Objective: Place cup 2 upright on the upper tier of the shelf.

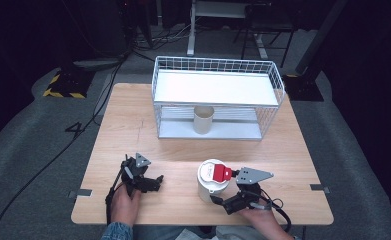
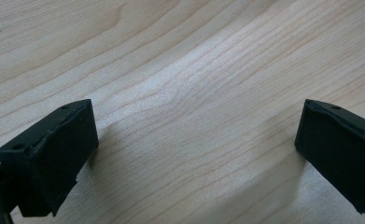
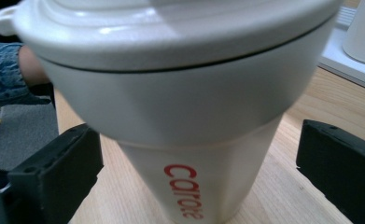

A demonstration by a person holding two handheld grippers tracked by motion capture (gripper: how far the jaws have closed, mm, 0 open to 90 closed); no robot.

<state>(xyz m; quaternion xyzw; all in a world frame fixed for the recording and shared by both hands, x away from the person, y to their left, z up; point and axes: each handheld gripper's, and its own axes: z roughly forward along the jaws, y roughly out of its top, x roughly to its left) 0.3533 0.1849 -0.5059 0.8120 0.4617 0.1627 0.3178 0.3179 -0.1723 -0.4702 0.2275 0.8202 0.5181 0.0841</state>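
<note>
Cup (image 1: pixel 212 181) stands upright on the table (image 1: pixel 133 130), near the front edge, right of centre. White, lidded, with a red tab on the lid (image 1: pixel 218 172). Right gripper (image 1: pixel 222 200) sits just beside it on the person's side, jaws spread either side of the cup's lower wall, not yet touching as far as the right gripper view shows.

Step in hand, by judgement: approach for a grasp on the cup. Next move calls for easing forward until the wall sits between the pads, then closing gently; the cup tapers, so a low grip may slip.

Left gripper (image 1: pixel 150 182) rests well apart to the left, jaws spread over bare wood, holding nothing.

Rack (image 1: pixel 278 90) stands at the far side, a second cup (image 1: pixel 203 119) on its lower shelf.

Right gripper view gives red lettering (image 3: pixel 182 190) on the cup wall and the lid seam; high view gives layout and the tab.
</note>
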